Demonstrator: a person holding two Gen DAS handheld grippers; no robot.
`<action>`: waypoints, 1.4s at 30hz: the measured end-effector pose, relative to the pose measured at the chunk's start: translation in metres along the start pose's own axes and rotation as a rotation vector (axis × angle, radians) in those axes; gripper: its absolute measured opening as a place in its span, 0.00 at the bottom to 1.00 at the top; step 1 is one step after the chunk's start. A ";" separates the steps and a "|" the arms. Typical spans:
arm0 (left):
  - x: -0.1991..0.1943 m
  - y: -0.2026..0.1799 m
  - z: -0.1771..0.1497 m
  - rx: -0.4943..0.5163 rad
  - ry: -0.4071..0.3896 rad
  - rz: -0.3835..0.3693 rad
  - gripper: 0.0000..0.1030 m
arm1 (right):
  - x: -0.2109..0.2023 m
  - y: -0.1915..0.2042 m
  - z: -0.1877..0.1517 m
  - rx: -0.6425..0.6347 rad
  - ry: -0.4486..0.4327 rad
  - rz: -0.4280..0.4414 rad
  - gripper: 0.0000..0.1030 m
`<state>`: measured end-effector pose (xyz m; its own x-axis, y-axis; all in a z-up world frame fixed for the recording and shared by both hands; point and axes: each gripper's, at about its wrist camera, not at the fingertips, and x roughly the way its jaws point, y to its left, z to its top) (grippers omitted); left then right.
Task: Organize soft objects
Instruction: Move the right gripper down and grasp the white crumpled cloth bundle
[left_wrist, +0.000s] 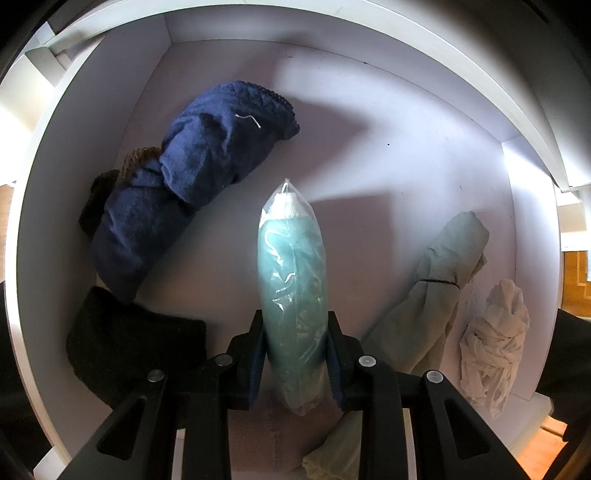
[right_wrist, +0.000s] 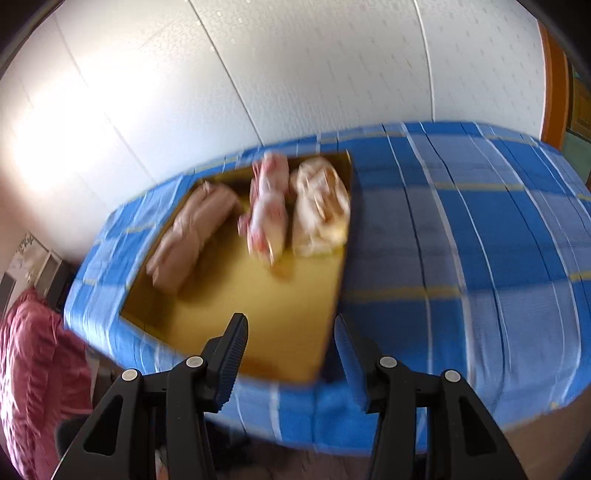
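Left tongs (left_wrist: 295, 347) clamp bagged teal cloth (left_wrist: 293, 280); long axis points straight ahead.

Honestly, nothing readable turned up in either view. No labels, brands or numbers anywhere. The only candidate was a small poster (right_wrist: 26, 248) on the wall at the far left of the right wrist view, and its scrawl was too blurred to read.

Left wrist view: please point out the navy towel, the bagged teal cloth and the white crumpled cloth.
navy towel (left_wrist: 192, 177), left wrist view, middle fold
bagged teal cloth (left_wrist: 293, 273), left wrist view, middle
white crumpled cloth (left_wrist: 495, 339), left wrist view, centre
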<state>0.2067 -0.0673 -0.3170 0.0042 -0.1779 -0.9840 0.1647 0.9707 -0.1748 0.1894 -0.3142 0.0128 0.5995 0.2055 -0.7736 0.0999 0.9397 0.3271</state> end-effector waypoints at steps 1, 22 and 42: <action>0.000 0.001 0.000 -0.003 0.001 -0.003 0.29 | -0.004 -0.002 -0.012 -0.006 0.006 -0.001 0.48; 0.000 0.007 -0.001 -0.006 0.001 -0.012 0.29 | 0.134 -0.009 -0.219 -0.015 0.617 -0.067 0.49; 0.001 0.024 -0.002 -0.045 -0.001 -0.069 0.29 | 0.214 -0.011 -0.265 -0.144 0.737 -0.217 0.57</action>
<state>0.2082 -0.0439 -0.3224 -0.0046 -0.2444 -0.9697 0.1197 0.9626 -0.2432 0.1056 -0.2080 -0.3000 -0.1084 0.0940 -0.9897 0.0203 0.9955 0.0923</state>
